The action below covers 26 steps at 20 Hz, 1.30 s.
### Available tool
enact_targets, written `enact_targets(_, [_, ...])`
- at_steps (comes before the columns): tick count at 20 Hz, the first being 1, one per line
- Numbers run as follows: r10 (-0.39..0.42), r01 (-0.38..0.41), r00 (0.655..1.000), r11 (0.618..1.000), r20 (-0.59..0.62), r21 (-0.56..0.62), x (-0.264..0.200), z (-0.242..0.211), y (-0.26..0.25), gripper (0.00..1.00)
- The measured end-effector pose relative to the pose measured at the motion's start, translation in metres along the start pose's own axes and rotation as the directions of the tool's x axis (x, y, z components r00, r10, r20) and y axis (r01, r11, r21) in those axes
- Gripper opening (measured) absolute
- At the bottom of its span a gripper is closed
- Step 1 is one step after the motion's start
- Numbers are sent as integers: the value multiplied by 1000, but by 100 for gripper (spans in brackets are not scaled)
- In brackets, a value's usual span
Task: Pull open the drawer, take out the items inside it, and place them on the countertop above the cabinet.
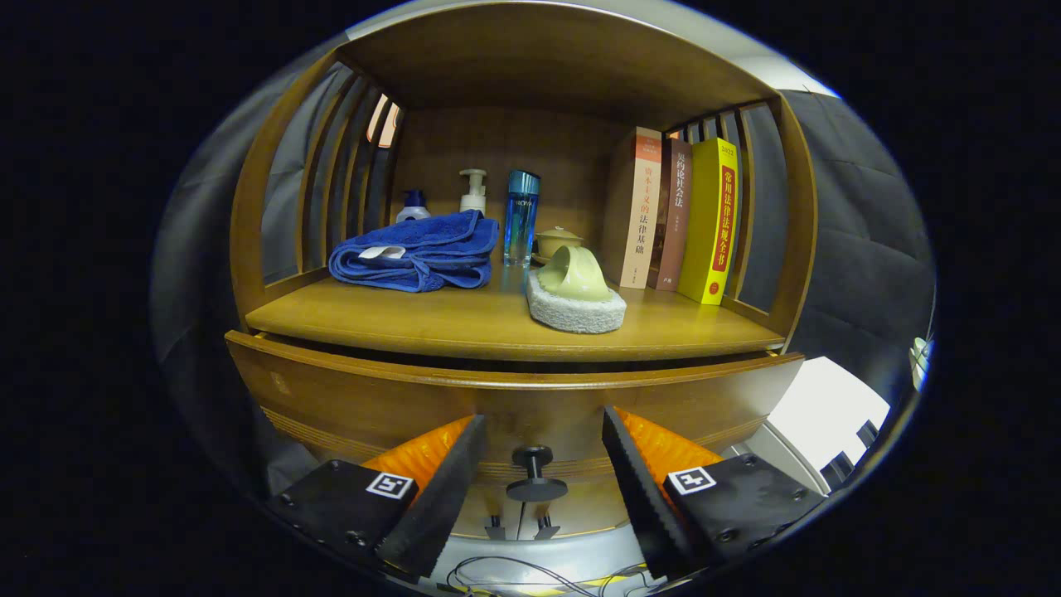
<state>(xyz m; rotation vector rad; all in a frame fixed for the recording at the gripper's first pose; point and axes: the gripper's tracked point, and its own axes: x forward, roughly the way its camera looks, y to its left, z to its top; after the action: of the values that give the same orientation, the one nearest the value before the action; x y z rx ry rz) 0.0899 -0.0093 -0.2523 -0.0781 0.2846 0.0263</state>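
Note:
The wooden drawer front spans the cabinet below the countertop, with a thin dark gap along its top edge. Its dark knob sticks out between my two fingers. My gripper is open, one finger on each side of the knob, neither touching it. The inside of the drawer is hidden. On the countertop lie a folded blue towel and a pale green cup tipped on a white sponge pad.
Behind the towel stand two pump bottles and a blue bottle. A small lidded jar sits by the cup. Three upright books lean at the right. Slatted wooden sides enclose the shelf. Cables lie on the floor below.

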Motion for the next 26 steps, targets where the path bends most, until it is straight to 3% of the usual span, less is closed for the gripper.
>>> enact_targets(13, [-3, 3, 1000, 1000, 4, 8, 10, 9, 3, 97])
enact_targets(18, [14, -13, 999, 1000, 52, -23, -9, 52, 4, 97])
enact_targets(26, [43, -41, 986, 999, 160, -17, -68, 164, -9, 97])
